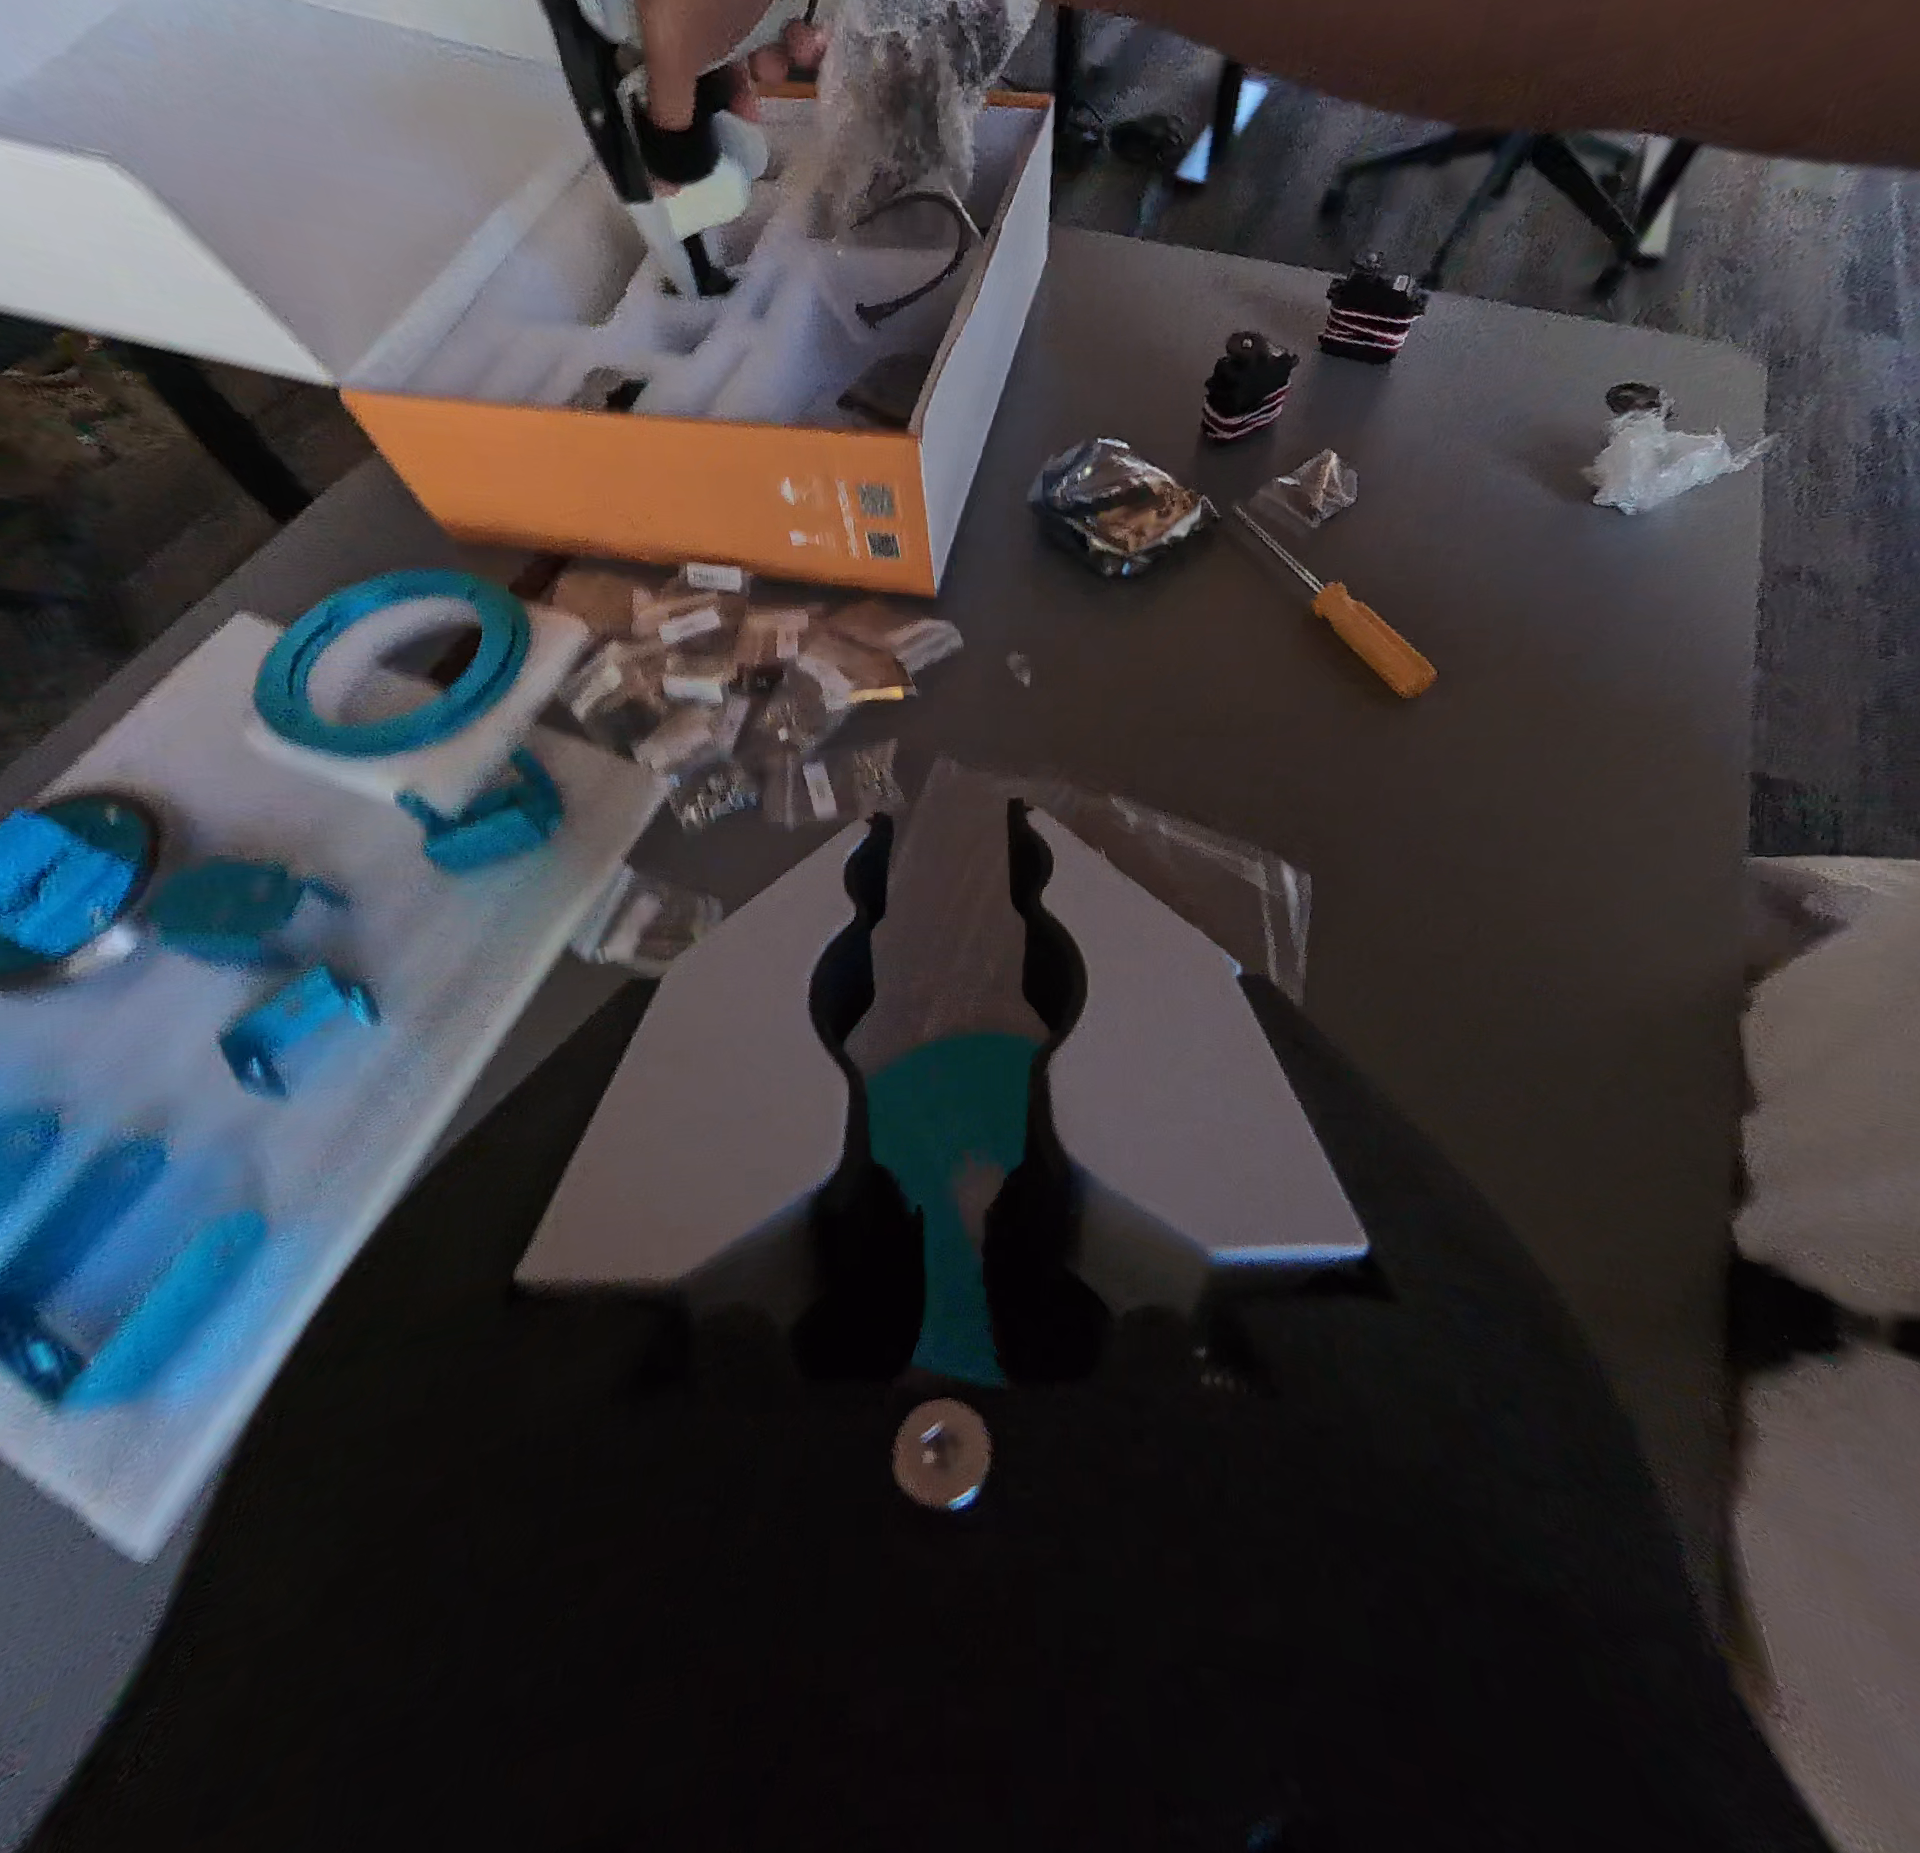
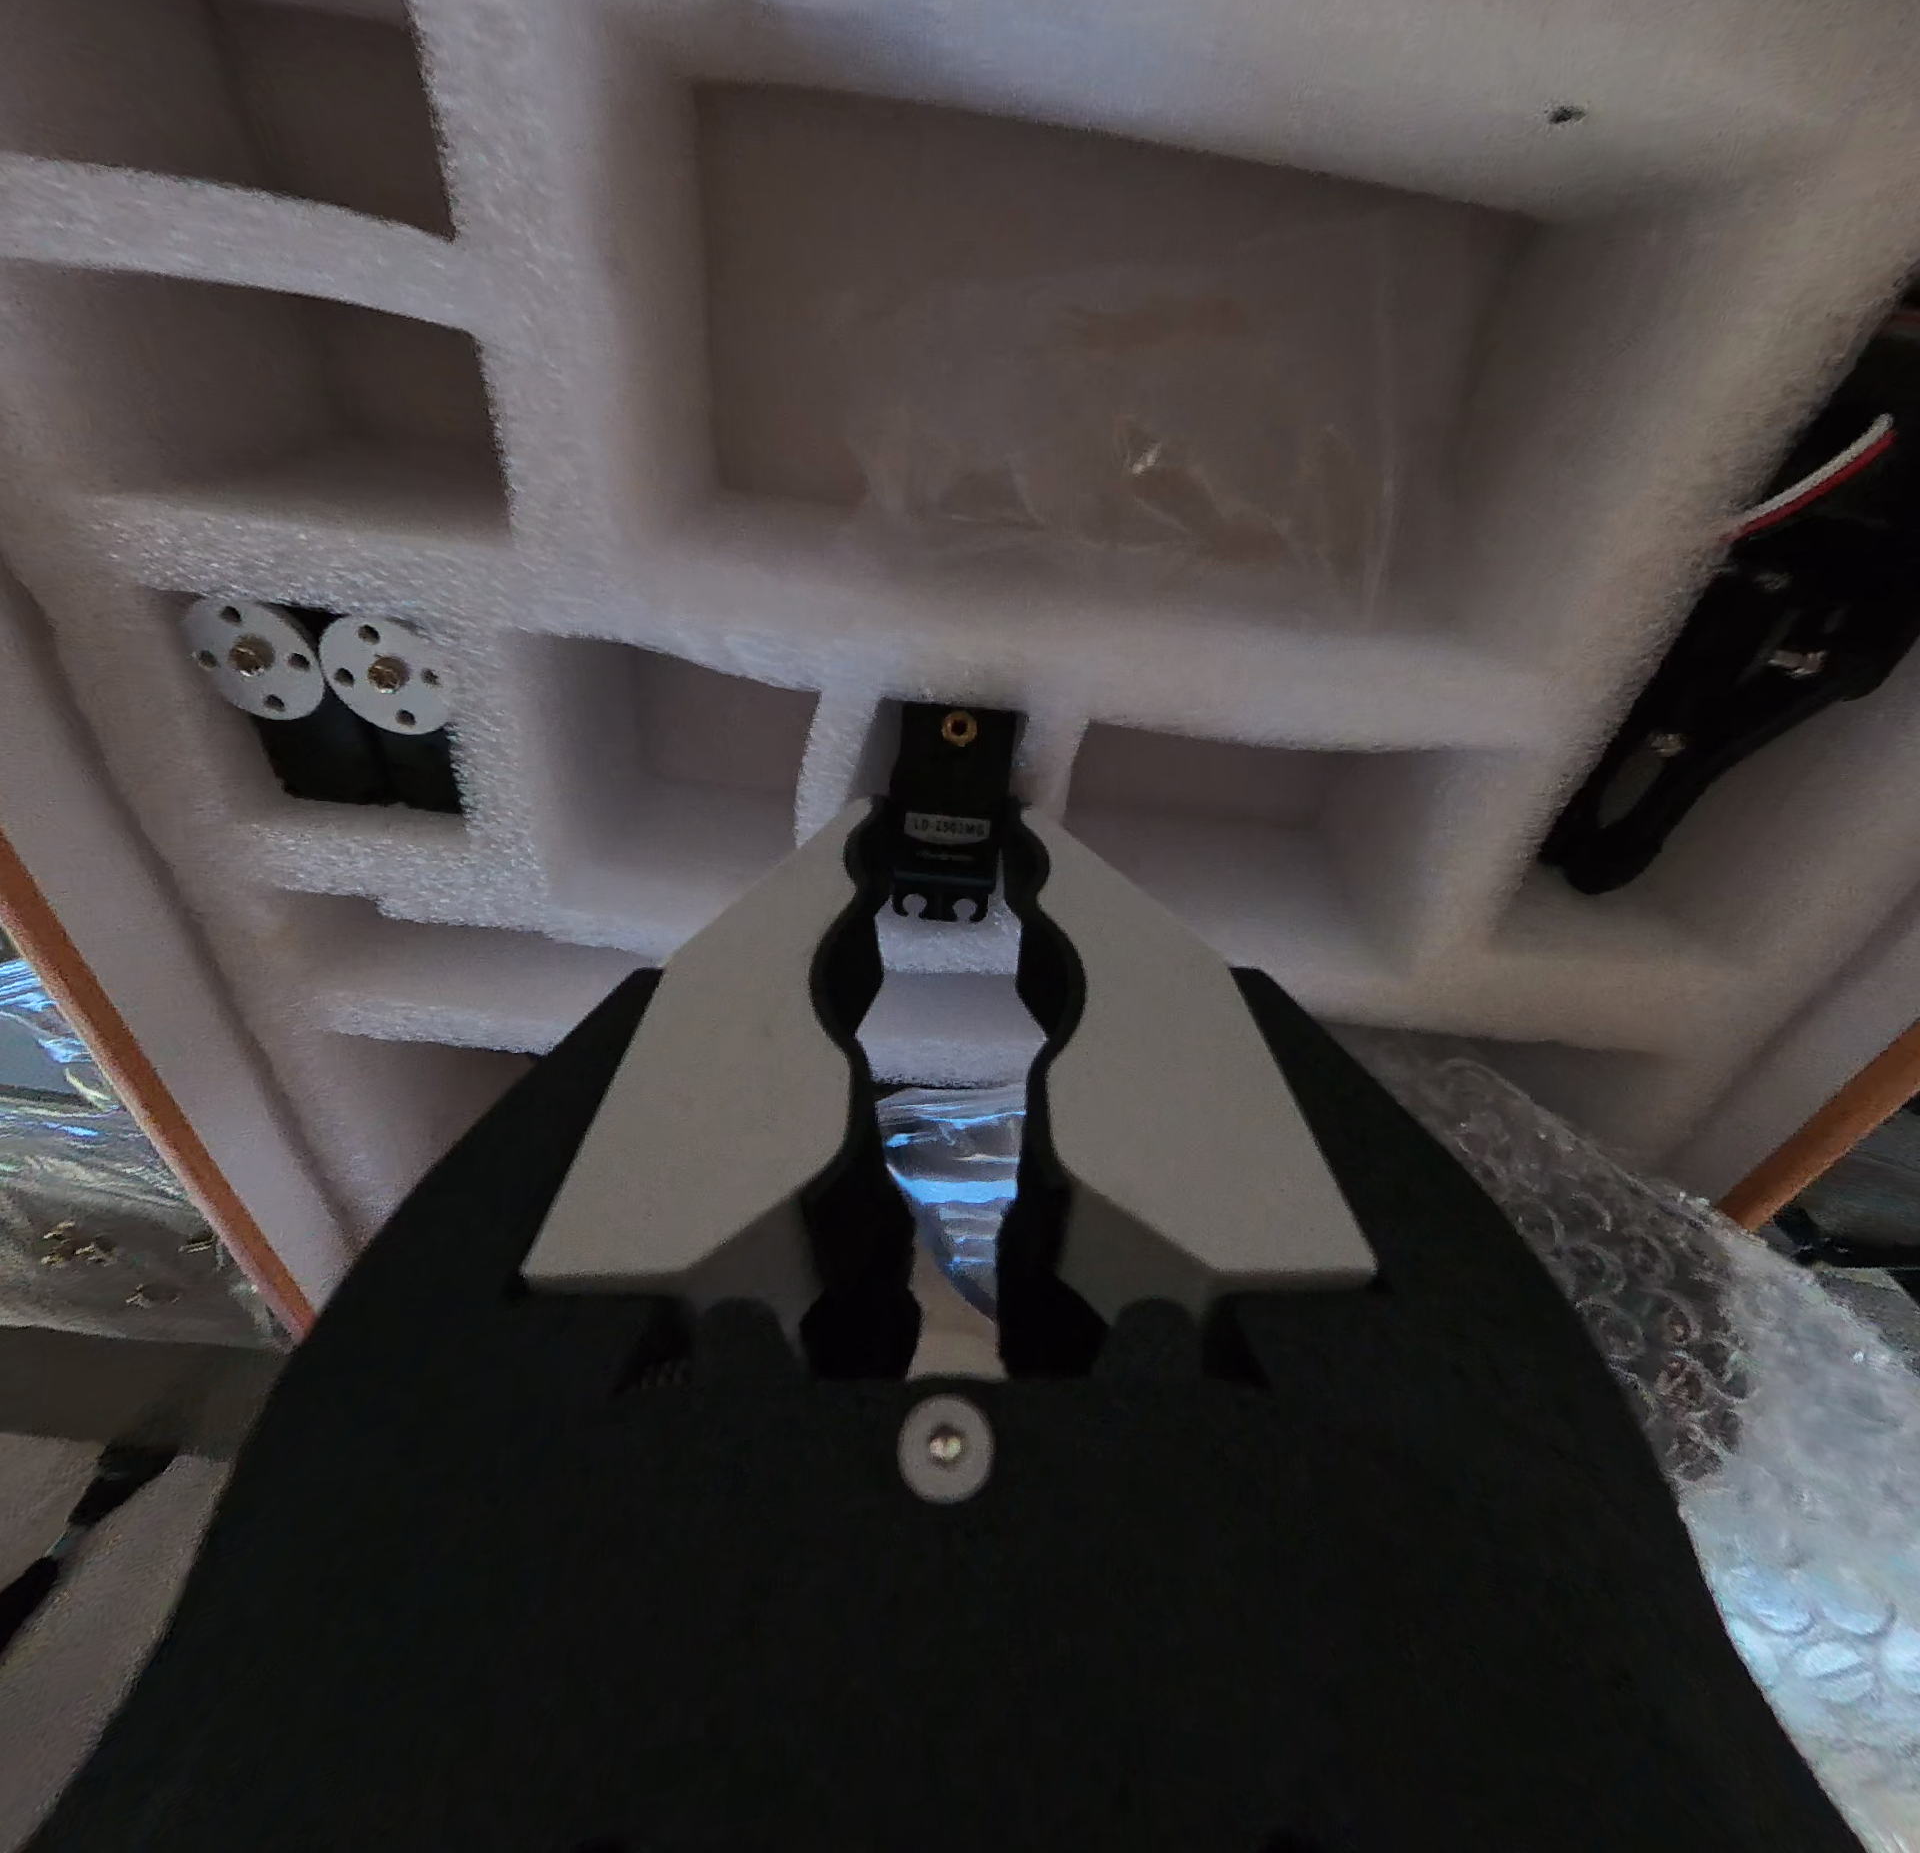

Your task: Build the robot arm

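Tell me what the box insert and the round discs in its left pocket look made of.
The insert looks like white expanded foam: matte, grainy, with fuzzy cut edges. The two discs look like bare metal, probably aluminium: flat pale sheen, drilled holes, brass-coloured centres. The right tongs sit at a black servo in a pocket.

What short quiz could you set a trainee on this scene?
1. True or false: the screwdriver lies inside the box.
2. The right tongs flank: A a disc, B a servo, C bubble wrap.
3. Fill in: the blue ring lies on a ___ sheet.
Key: 1 false, it lies on the table; 2 B; 3 white.
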### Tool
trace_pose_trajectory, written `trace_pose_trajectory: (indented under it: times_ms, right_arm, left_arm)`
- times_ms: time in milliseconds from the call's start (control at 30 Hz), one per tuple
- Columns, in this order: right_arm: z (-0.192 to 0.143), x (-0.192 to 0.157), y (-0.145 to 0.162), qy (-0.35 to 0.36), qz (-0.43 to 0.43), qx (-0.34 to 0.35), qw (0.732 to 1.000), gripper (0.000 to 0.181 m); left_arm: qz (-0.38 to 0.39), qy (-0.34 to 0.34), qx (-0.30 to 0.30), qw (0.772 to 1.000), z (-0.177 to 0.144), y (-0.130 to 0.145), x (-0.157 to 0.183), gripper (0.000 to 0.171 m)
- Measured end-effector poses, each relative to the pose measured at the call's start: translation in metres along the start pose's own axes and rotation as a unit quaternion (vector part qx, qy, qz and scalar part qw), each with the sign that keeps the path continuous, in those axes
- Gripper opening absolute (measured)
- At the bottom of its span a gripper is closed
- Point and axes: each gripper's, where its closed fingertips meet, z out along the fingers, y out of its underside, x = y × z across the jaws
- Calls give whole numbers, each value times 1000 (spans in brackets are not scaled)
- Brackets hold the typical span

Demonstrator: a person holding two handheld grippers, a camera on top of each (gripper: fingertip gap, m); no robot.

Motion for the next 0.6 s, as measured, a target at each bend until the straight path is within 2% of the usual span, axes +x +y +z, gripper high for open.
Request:
trace_pose_trajectory:
  times_ms: [67,133,167,200,267,333,400,467,600]
  right_arm:
    - [0,0,1,-2,4,19,1000,19]
    - [-1,-1,1,-20,8,49,999,19]
    - [-4,-1,1,-30,11,69,997,18]
    - [-5,-1,1,-40,16,86,995,18]
    - [-9,-1,2,-48,13,114,992,18]
    - [-11,0,3,-55,14,132,990,19]
    - [-11,0,5,-72,18,140,987,19]
    - [-9,1,5,-88,23,140,986,19]
    - [-9,10,3,-87,20,144,986,19]
  left_arm:
    - [38,-19,-25,999,52,-37,-39,23]
    - [60,-18,-48,997,122,-74,-76,26]
    - [63,-7,-70,996,161,-86,-93,34]
    - [71,-1,-102,992,200,-91,-109,39]
    - [90,12,-159,983,271,-91,-129,66]
    - [125,38,-191,973,322,-87,-130,72]
    - [171,2,-201,965,361,-86,-147,79]
    - [155,47,-227,960,382,-79,-141,91]
    - [113,110,-231,960,393,-75,-132,82]
